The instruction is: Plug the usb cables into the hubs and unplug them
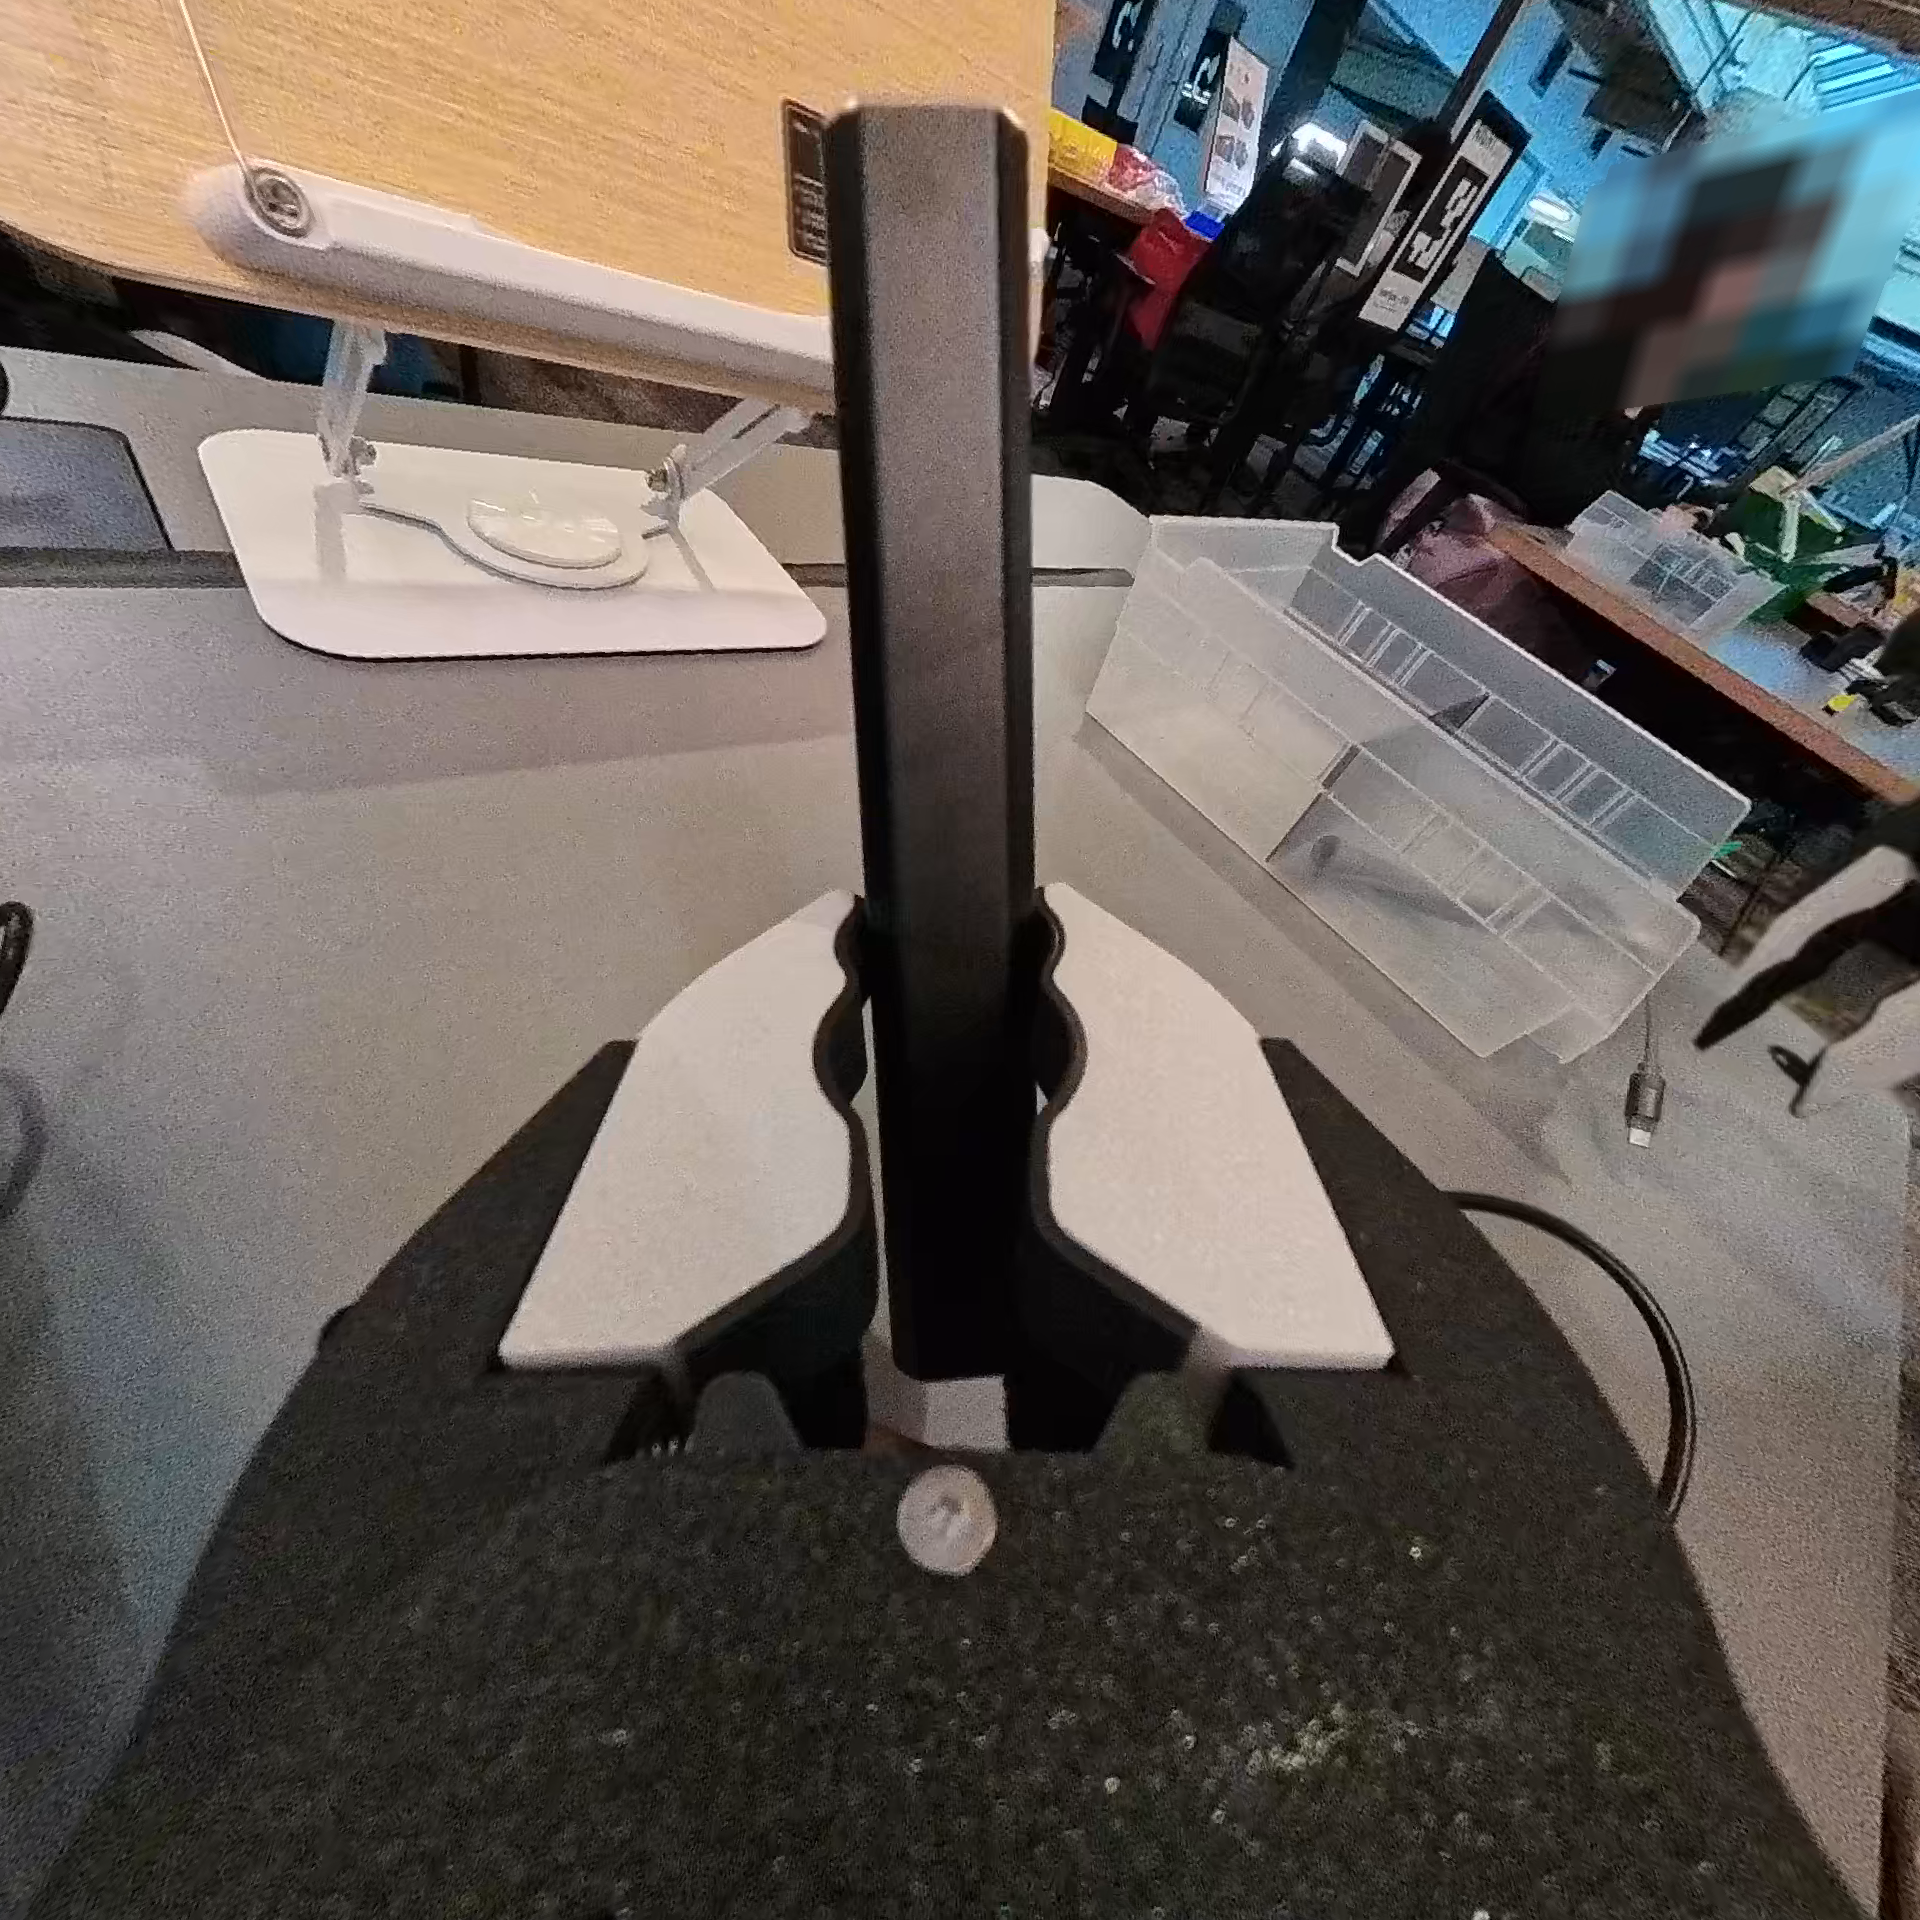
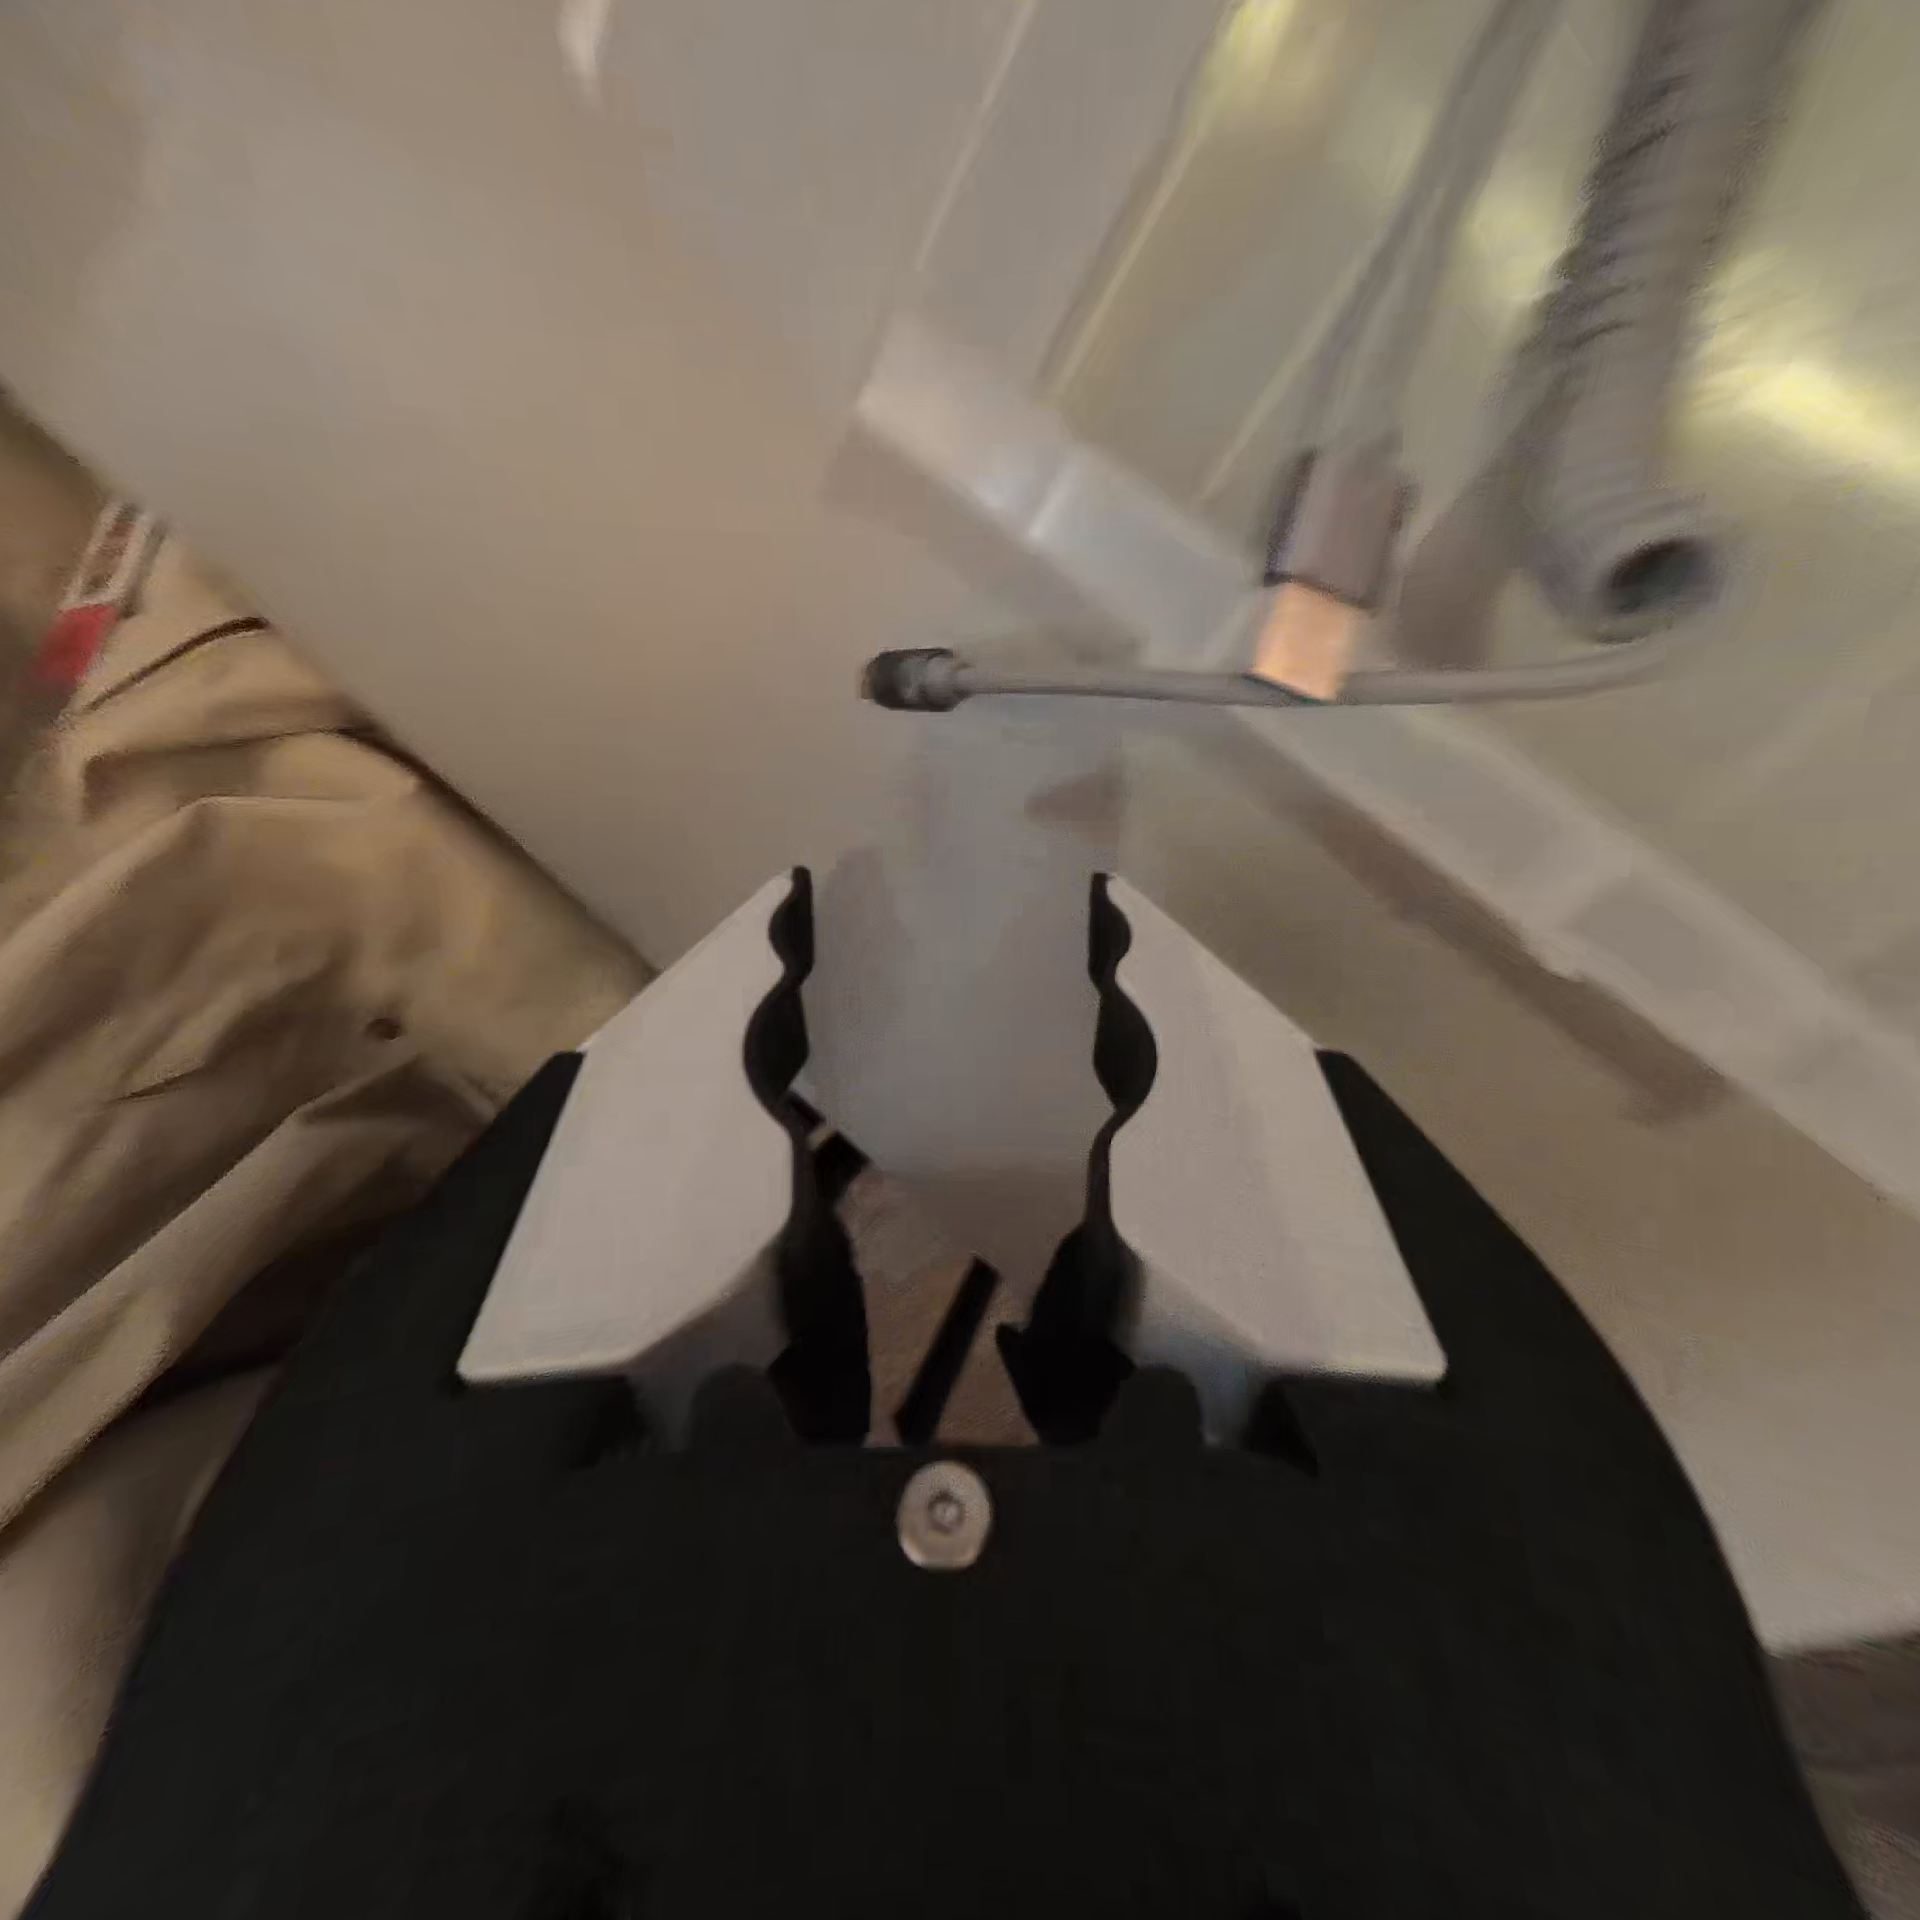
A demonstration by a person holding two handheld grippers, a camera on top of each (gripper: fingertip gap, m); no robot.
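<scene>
In the left wrist view, the left tongs (image 1: 948, 935) pinch a long black hub (image 1: 935, 644) at the centre of the frame, their fingers (image 1: 727, 1143) pressed against both of its sides while the bar stands straight up and away from the camera. Behind it, at upper left, a white folding stand (image 1: 499, 540) rests on the grey bench (image 1: 416, 883) and carries a tilted wooden board (image 1: 520, 135). At right of centre, a clear plastic organiser box (image 1: 1403, 769) lies on the bench with its lid leaning open. Just below the box, at the right edge, a usb cable end with a silver plug (image 1: 1645, 1107) lies on the bench, and a black cable (image 1: 1621, 1309) curves beside the tongs at lower right.

In the right wrist view, heavily blurred, the right tongs (image 2: 951, 904) are spread with nothing between them, over a pale surface. Above them, at centre, a thin white cable with a dark tip (image 2: 914, 678) runs in from the right, apart from the fingers. A silver plug (image 2: 1320, 582) and a grey braided cable (image 2: 1621, 416) show at upper right. Beige cloth (image 2: 208, 935) fills the left edge.
</scene>
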